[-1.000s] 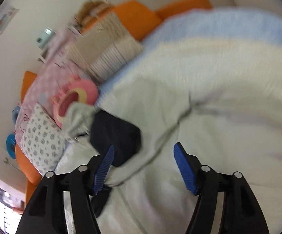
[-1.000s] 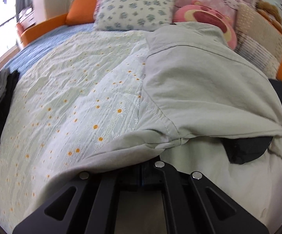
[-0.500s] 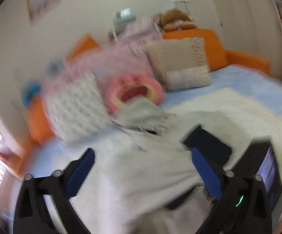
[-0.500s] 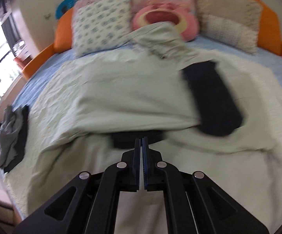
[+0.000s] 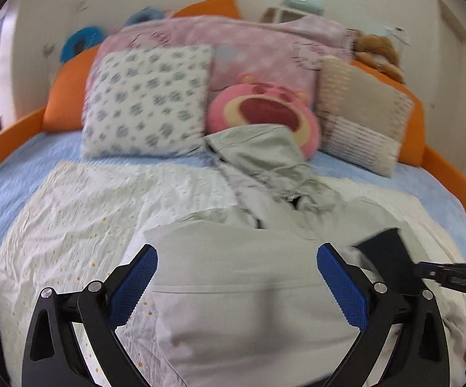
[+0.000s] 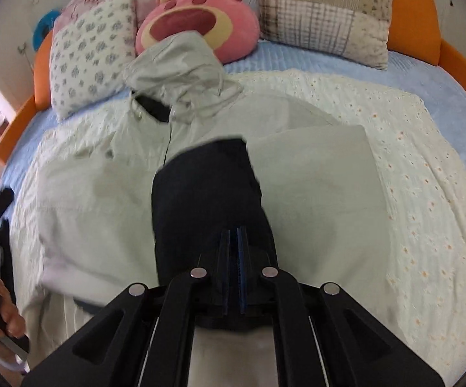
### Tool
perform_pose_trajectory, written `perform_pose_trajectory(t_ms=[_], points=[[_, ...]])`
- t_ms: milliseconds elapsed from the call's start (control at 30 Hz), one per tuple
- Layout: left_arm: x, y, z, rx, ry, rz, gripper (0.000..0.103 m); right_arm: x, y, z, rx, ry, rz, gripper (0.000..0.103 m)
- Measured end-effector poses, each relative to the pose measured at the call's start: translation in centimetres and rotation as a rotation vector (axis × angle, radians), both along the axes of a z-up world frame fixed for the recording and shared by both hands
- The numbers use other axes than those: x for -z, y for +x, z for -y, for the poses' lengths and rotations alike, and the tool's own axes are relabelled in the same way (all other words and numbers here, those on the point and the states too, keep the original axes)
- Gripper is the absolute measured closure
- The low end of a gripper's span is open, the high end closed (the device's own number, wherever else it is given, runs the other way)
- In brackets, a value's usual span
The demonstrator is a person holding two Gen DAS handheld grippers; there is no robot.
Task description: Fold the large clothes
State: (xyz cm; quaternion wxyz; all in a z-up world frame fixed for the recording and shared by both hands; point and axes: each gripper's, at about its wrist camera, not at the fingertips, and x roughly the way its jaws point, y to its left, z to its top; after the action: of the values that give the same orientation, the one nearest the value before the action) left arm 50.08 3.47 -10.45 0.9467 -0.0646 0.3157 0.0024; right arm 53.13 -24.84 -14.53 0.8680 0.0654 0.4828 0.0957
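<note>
A pale grey-green hooded jacket (image 6: 313, 193) lies on the bed, hood (image 6: 175, 61) toward the pillows, its dark navy lining (image 6: 207, 200) showing down the middle. In the left wrist view the jacket (image 5: 249, 290) fills the near bed. My left gripper (image 5: 234, 277) is open and empty above the jacket's left side. My right gripper (image 6: 233, 248) has its pads together over the dark lining; whether any cloth is between them is hidden. The right gripper's side also shows in the left wrist view (image 5: 452, 277).
The bed has a pale flowered cover (image 6: 426, 167) over a blue sheet (image 6: 329, 61) and an orange frame (image 6: 420, 3). A pink bear plush (image 6: 197, 16), a spotted pillow (image 6: 91, 51) and a patchwork pillow (image 6: 323, 16) sit at the head. Dark clothes (image 6: 4, 225) lie at the left.
Both grippers have swung to face the head of the bed. The right side of the jacket is now folded over, showing the dark lining. The left gripper stays open.
</note>
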Motion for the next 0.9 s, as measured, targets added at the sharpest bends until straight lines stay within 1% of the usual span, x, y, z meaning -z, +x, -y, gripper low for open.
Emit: perform_pose_trajectory(t_ms=[67,133,167,200,233,267,333,367,400,433,467,500,567,633,667,700,733,800,833,900], points=[[1.5,1.6,-0.8,-0.022,-0.033,-0.057,0.002,-0.1,0.4,0.1,0.006,0.037,0.032,0.096],[2.7,2.7,-1.1,-0.023,-0.04,-0.097,0.002,-0.3,0.6,0.3,0.008,0.073,0.065,0.096],[3.5,3.2,-0.9,-0.026,-0.027,-0.119,0.002,-0.3,0.6,0.3,0.009,0.088,0.101,0.096],[4.0,3.5,-0.9,-0.024,-0.02,-0.132,0.002,-0.4,0.6,0.4,0.014,0.084,0.125,0.096],[4.6,3.8,-0.8,-0.022,-0.011,-0.144,0.002,-0.6,0.4,0.5,0.032,0.066,0.169,0.096],[5.2,4.0,-0.6,-0.02,0.007,-0.157,0.002,-0.7,0.5,0.5,0.031,0.061,0.191,0.096],[6.7,4.5,-0.3,-0.016,0.044,-0.19,0.002,-1.0,0.7,0.4,-0.022,0.082,0.203,0.095],[7.3,4.7,-0.4,-0.014,0.054,-0.209,0.002,-1.1,0.8,0.4,-0.038,0.091,0.199,0.087],[8.2,5.0,-0.6,-0.011,0.052,-0.233,0.002,-1.4,0.7,0.5,-0.057,0.108,0.204,0.034],[8.9,5.1,-0.8,-0.012,0.049,-0.241,0.002,-1.7,0.6,0.5,-0.074,0.126,0.216,0.009],[9.1,5.2,-0.9,-0.013,0.054,-0.238,0.002,-1.9,0.6,0.5,-0.101,0.149,0.247,0.005],[9.4,5.1,-0.8,-0.009,0.067,-0.228,0.002,-2.2,0.6,0.4,-0.104,0.141,0.257,0.004],[9.5,4.8,-0.4,-0.007,0.095,-0.208,0.002,-2.4,1.3,0.1,-0.063,0.068,0.257,0.004],[9.5,4.8,-0.5,-0.006,0.091,-0.204,0.002,-2.1,2.1,-0.5,-0.039,-0.014,0.227,0.005],[9.5,4.8,-0.6,-0.004,0.083,-0.203,0.002,-1.8,2.8,-1.0,-0.029,-0.059,0.195,0.005],[9.4,4.8,-0.6,-0.002,0.08,-0.201,0.002,-1.6,3.0,-1.3,-0.024,-0.085,0.178,0.005],[9.5,4.7,-0.6,-0.001,0.08,-0.197,0.002,-1.1,3.6,-1.8,-0.003,-0.141,0.159,0.005],[9.4,4.6,-0.6,0.0,0.079,-0.192,0.002,-0.5,4.0,-2.0,-0.003,-0.175,0.132,0.005],[9.4,4.6,-0.6,0.001,0.077,-0.19,0.002,-0.1,4.3,-2.2,-0.001,-0.186,0.111,0.009],[9.4,4.6,-0.6,0.002,0.075,-0.186,0.002,1.0,4.7,-2.4,-0.021,-0.176,0.059,0.042]])
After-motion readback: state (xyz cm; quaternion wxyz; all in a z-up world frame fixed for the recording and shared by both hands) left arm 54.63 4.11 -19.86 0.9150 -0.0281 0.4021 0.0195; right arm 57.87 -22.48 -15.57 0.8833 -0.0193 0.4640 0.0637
